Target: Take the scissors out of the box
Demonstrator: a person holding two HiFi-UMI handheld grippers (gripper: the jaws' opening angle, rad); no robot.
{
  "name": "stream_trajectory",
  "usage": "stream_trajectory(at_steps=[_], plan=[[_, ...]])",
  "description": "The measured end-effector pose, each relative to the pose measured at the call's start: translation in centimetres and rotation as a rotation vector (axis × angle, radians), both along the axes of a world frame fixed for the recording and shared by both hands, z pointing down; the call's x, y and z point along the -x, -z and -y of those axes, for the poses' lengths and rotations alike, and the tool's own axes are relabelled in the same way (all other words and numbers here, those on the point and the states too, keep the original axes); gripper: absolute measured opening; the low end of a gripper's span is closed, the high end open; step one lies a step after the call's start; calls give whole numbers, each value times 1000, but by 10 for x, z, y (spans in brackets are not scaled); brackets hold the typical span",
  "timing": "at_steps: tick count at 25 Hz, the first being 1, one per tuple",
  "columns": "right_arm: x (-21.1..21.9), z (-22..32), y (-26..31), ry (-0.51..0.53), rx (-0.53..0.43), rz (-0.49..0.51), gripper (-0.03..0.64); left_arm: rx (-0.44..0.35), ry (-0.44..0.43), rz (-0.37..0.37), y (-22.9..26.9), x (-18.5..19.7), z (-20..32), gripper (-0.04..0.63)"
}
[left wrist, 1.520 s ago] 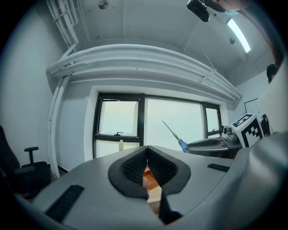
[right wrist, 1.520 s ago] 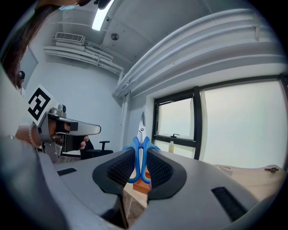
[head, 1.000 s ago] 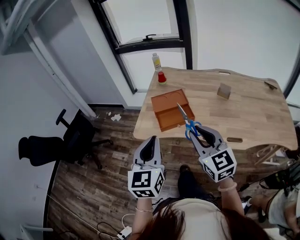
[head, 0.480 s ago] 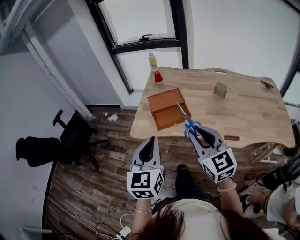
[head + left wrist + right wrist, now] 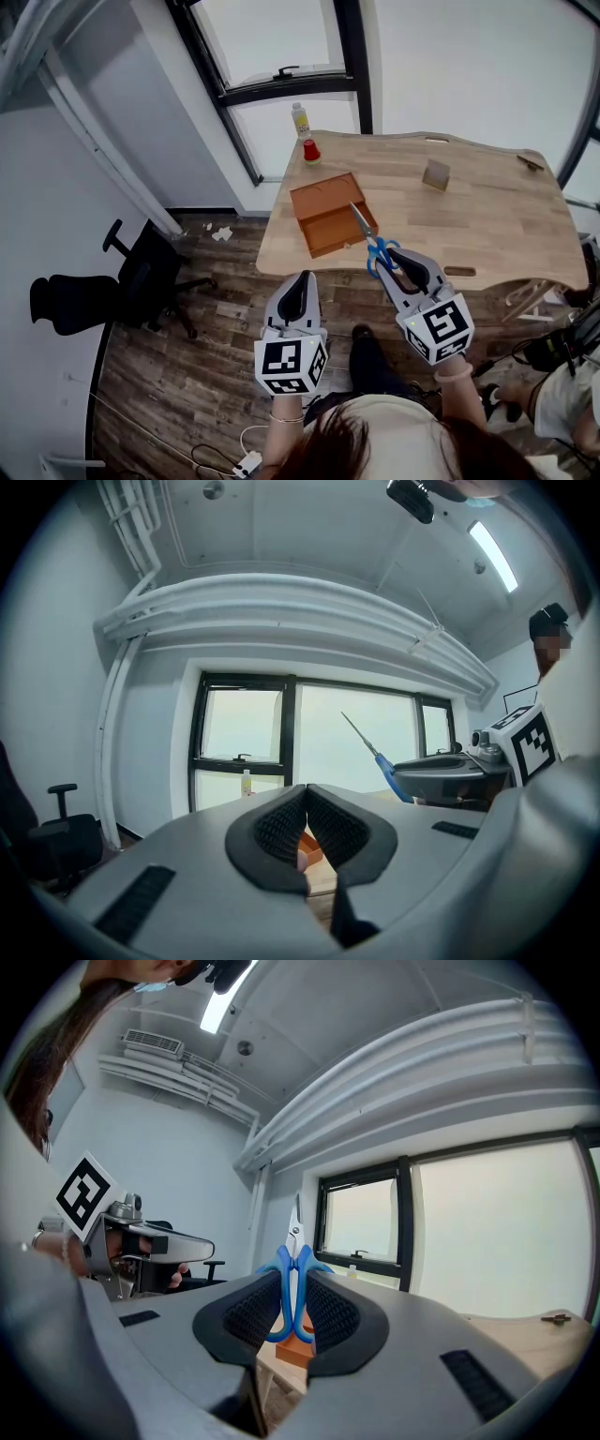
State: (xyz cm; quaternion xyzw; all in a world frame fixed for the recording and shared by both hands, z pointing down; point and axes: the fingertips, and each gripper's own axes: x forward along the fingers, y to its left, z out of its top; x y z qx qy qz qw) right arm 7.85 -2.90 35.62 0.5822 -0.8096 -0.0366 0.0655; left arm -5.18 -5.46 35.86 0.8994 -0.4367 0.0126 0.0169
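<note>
The right gripper [image 5: 396, 264] clamps the scissors [image 5: 371, 241] by the handles, outside the box [image 5: 322, 212], above the table's [image 5: 487, 220] near edge; the left gripper [image 5: 299, 283] is closed, empty; that narrow hold could let them swivel and drop.

— Where is there room around the orange box [image 5: 323, 211]?
— At three o'clock the table [image 5: 497, 225] is bare wood; a small block [image 5: 435, 174] stands at two.
— And twelve o'clock?
— Blocked: a red cup [image 5: 310, 150] close by, a bottle [image 5: 300, 119] behind it.

Scissors [image 5: 364, 225] handles part-hidden in R hand-held gripper [image 5: 388, 260].
</note>
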Motion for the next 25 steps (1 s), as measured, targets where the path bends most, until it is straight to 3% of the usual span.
stream_trajectory(at_steps=[25], plan=[[-8,-8,-4,-11,-9,-6,112,4,-43,2,-7,-17,-7,18]])
